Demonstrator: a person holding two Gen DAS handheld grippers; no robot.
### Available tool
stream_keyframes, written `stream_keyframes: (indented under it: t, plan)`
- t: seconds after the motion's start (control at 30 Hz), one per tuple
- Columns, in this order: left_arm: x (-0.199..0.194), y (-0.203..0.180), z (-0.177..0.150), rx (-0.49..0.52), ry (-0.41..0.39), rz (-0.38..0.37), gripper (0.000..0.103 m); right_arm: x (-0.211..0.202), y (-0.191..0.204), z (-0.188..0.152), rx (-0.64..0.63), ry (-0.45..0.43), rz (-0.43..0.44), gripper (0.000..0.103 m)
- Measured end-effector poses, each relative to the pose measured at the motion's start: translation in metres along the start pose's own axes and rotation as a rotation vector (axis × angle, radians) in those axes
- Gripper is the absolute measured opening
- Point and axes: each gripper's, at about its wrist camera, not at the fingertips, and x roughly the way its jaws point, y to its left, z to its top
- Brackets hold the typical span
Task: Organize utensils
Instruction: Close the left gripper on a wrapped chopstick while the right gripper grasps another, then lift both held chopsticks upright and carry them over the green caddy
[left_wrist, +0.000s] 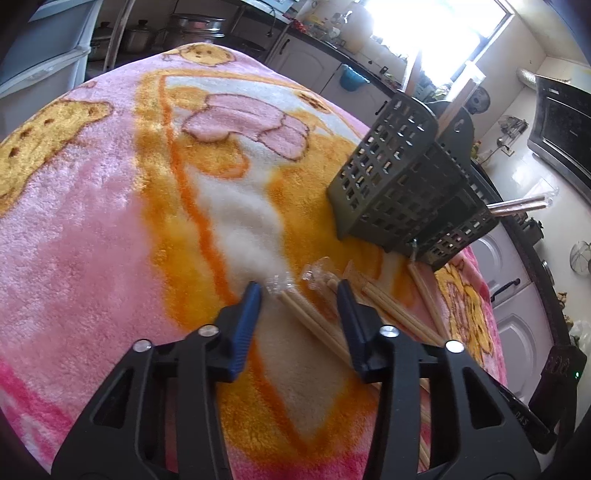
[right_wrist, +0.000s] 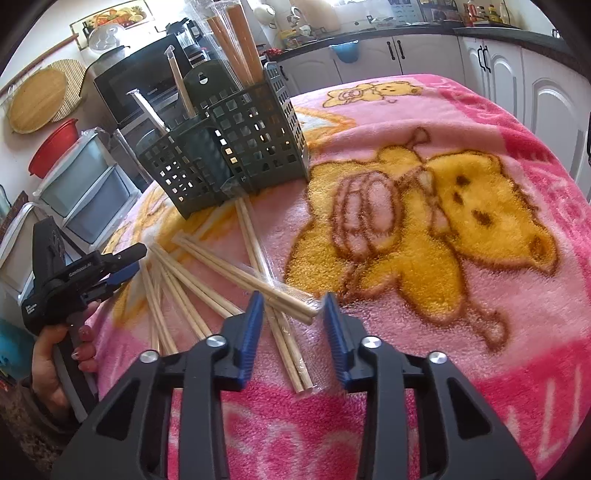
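While both tools straddle wrapped chopsticks (right_wrist: 236, 273) on the blanket (right_wrist: 480, 314), neither pinches yet: left tool (left_wrist: 300, 291) and right tool (right_wrist: 293, 301) stand part spread. Centre one pair between the pads before squeezing, then lift toward the caddy (right_wrist: 229, 147).

In the right wrist view the utensil basket (right_wrist: 225, 147) stands on the blanket (right_wrist: 480, 302) at upper left, wrapped chopsticks (right_wrist: 236, 48) upright inside it. Loose chopsticks (right_wrist: 207, 273) lie fanned below it, left of center. The left tool (right_wrist: 122, 258) sits at far left, beside them.
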Motion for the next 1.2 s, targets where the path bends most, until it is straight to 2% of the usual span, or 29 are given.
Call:
stream_keyframes:
  t: [0.17,0.4,0.47,0.87,1.2]
  plan:
    - [-0.001,0.005,0.001,-0.016,0.001,0.001,0.023,-0.004,0.002,-0.001,-0.007,-0.02,0.0,0.011]
    - [-0.002,0.009,0.003,-0.034,0.003,-0.022,0.012,-0.018,0.011,0.0,-0.043,-0.07,0.016,0.009]
    - [-0.004,0.01,0.003,-0.036,0.0,-0.037,0.006,-0.023,0.015,0.003,-0.055,-0.09,0.019,0.008]
    - [-0.056,-0.026,0.022,0.067,-0.142,-0.14,0.004,-0.059,0.05,0.021,-0.196,-0.217,0.031,0.006]
    - [-0.085,-0.065,0.037,0.156,-0.214,-0.223,0.003,-0.078,0.07,0.036,-0.286,-0.267,0.034,0.006]
